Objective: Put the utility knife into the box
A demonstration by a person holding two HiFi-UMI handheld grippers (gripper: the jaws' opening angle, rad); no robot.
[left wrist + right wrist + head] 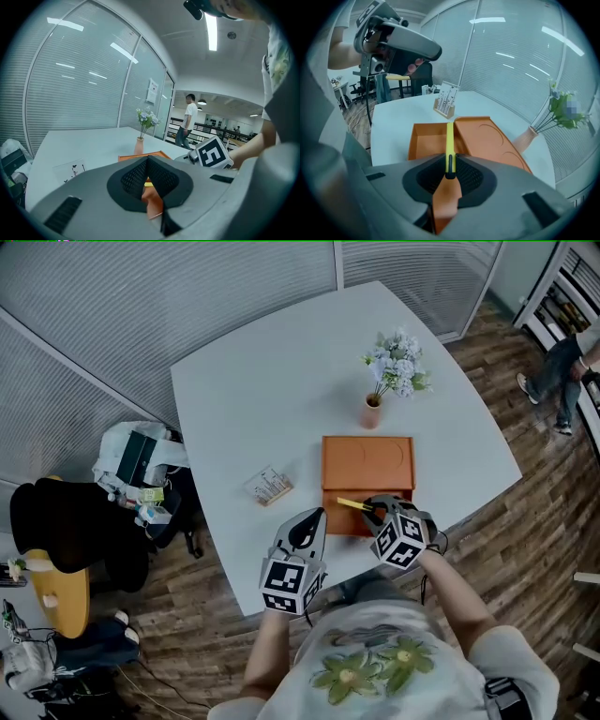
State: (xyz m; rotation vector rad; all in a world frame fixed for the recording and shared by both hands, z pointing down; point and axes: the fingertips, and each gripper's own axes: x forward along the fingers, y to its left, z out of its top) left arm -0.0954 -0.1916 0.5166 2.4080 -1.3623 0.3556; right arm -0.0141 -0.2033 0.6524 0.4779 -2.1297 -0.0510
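Over open box on tabletop: utility knife pinched at its tail by right claw; left claw closed, empty. Risk: off-centre release tipping knife onto rim or lid, not inside.

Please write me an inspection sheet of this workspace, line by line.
Surface: white table, on a wooden floor.
Job's things: orange box open, lid flat behind it; yellow utility knife held above the box.
Clutter: vase of flowers; small card stand.
Grippers: right gripper has its jaws closed on the knife; left gripper has its jaws together, nothing between them.
Cables: thin cable on the floor at left.
Surroundings: glass walls with blinds; bags beside the table; a person at far right.
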